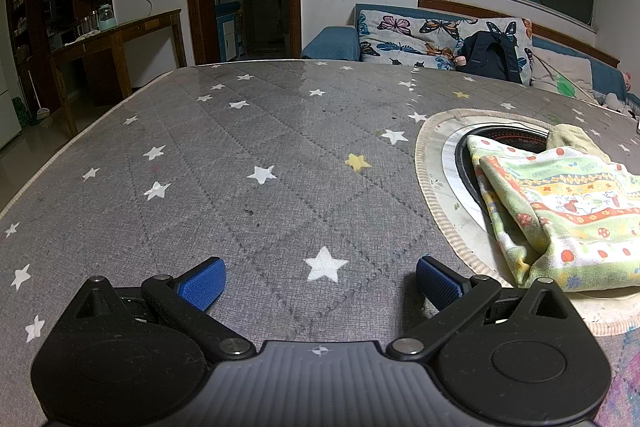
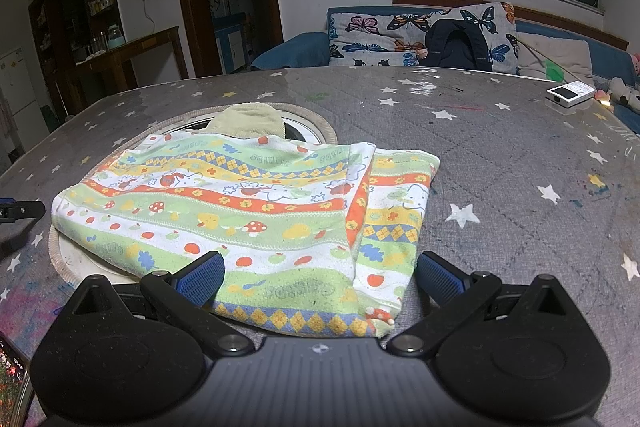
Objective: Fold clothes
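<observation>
While both grippers gape empty, the striped cartoon-print cloth (image 2: 248, 211) lies folded on the star-patterned table (image 2: 520, 163), half covering a round recessed basin (image 1: 452, 155), perhaps a burner, beside a beige garment (image 2: 248, 121).

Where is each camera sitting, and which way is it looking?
Left wrist view: sits on the left tongs, low over the starry grey table cover, facing the far doorway; only its own open blue pads show, and the colourful patterned cloth lies off to the right.
Right wrist view: sits on the right tongs, open, pointing straight at the cloth; the dark tip at the left edge may be the other tongs.
Both share the cloth, table cover and butterfly sofa.
</observation>
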Tool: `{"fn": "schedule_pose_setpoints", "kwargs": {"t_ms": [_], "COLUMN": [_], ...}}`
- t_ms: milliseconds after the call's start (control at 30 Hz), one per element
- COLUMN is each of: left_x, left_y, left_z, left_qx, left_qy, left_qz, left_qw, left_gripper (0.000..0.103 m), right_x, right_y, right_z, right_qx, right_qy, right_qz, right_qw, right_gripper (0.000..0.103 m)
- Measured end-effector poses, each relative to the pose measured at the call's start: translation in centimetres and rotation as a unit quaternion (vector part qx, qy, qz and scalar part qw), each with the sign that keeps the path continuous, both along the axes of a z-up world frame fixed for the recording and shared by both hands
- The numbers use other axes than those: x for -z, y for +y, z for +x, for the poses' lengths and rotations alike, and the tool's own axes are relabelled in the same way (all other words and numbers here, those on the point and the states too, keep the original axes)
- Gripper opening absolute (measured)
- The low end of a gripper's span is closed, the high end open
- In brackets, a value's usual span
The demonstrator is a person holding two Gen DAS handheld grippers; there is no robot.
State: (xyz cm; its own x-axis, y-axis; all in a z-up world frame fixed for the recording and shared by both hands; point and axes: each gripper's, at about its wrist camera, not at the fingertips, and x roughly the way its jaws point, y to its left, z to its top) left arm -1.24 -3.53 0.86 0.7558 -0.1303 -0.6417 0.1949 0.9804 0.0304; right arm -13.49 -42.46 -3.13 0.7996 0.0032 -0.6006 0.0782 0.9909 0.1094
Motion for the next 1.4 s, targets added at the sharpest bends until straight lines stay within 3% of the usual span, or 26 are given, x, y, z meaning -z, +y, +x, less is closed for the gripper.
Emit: {"fn": "schedule_pose_setpoints", "kwargs": {"t_ms": [1400], "left_x": [0.11], "left_y": [-0.31], "left_z": [0.08], "left_qx": [0.0], "left_qy": [0.0], "left_qz": [-0.001], "left_qw": [1.0], "left_gripper": [0.103], "right_x": [0.04], "right_y": [0.09], "right_z": [0.05], "right_qx": [0.0], "right_qy": [0.0], "right_qz": [0.0], "right_qw": [1.0], "right_gripper": [0.103]}}
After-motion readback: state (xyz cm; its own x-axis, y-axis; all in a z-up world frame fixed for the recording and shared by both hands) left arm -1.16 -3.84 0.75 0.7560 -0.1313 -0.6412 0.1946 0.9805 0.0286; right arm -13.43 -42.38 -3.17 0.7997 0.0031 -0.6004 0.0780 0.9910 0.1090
